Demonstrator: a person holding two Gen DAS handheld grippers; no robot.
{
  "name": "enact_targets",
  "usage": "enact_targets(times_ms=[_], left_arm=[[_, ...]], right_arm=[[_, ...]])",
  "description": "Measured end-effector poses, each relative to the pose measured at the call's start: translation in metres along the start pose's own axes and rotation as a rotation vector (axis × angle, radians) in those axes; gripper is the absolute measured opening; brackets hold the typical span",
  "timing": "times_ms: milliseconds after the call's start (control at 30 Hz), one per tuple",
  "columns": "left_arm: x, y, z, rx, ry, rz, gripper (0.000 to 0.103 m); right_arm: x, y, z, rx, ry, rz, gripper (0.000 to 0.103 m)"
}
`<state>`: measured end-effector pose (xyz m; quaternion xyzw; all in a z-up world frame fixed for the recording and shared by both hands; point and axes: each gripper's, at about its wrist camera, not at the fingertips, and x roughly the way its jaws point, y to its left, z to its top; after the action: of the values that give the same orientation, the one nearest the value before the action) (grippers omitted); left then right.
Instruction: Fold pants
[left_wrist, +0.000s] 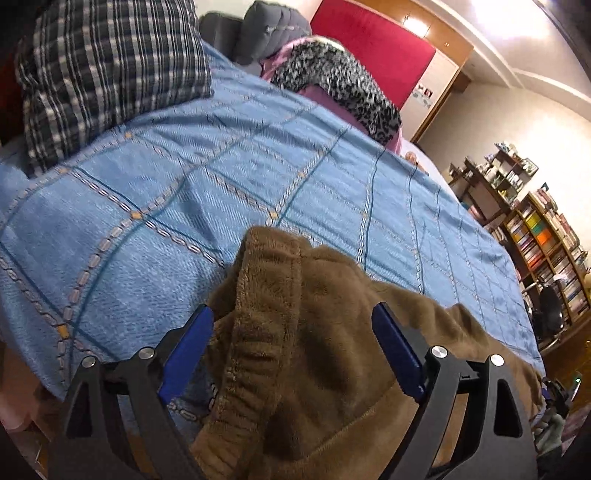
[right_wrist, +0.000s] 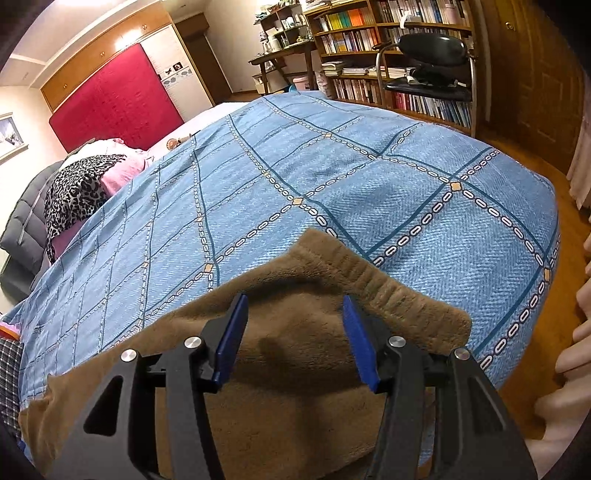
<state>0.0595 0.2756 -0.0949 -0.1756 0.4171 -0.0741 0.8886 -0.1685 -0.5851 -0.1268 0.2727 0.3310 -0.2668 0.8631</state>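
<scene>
On a bed (left_wrist: 155, 206), the left gripper (left_wrist: 291, 328) is hovering with jaws wide apart over the bunched waistband (left_wrist: 255, 332) of brown fleece pants (left_wrist: 317, 354), pads pressing on nothing, the band running straight ahead between them. To the right, the right gripper (right_wrist: 291, 321) is standing half open over the pants' flat ribbed hem (right_wrist: 373, 280), also gripping nothing. The pants are lying along the bed's near edge directly beneath both grippers, their long axis apparently running from one gripper to the other.
</scene>
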Motion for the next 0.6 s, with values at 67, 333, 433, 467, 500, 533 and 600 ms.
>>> enact_targets(times_ms=[67,333,433,467,500,533,600], left_arm=[[0.011,-0.001,0.0,-0.002,0.043,-0.013,0.087],[0.017,-0.027,0.006,0.123,0.066,0.08,0.031],[0.005,-0.031,0.021,0.135,0.008,0.102,0.03],[0.002,-0.029,0.027,0.133,-0.01,0.106,0.03],[0.0,-0.027,0.036,0.133,-0.027,0.104,0.03],[0.001,-0.028,0.041,0.135,-0.032,0.104,0.03],[0.01,-0.028,0.051,0.15,-0.041,0.108,0.03]], right_arm=[[0.0,0.002,-0.001,-0.006,-0.002,-0.004,0.054],[0.006,0.007,-0.008,-0.016,0.005,-0.032,0.054],[0.011,0.011,-0.011,-0.043,0.008,-0.056,0.054],[0.013,0.012,-0.012,-0.055,0.008,-0.066,0.054],[0.015,0.013,-0.014,-0.065,0.007,-0.075,0.054],[0.016,0.014,-0.015,-0.072,0.008,-0.083,0.054],[0.021,0.013,-0.019,-0.075,0.012,-0.095,0.054]])
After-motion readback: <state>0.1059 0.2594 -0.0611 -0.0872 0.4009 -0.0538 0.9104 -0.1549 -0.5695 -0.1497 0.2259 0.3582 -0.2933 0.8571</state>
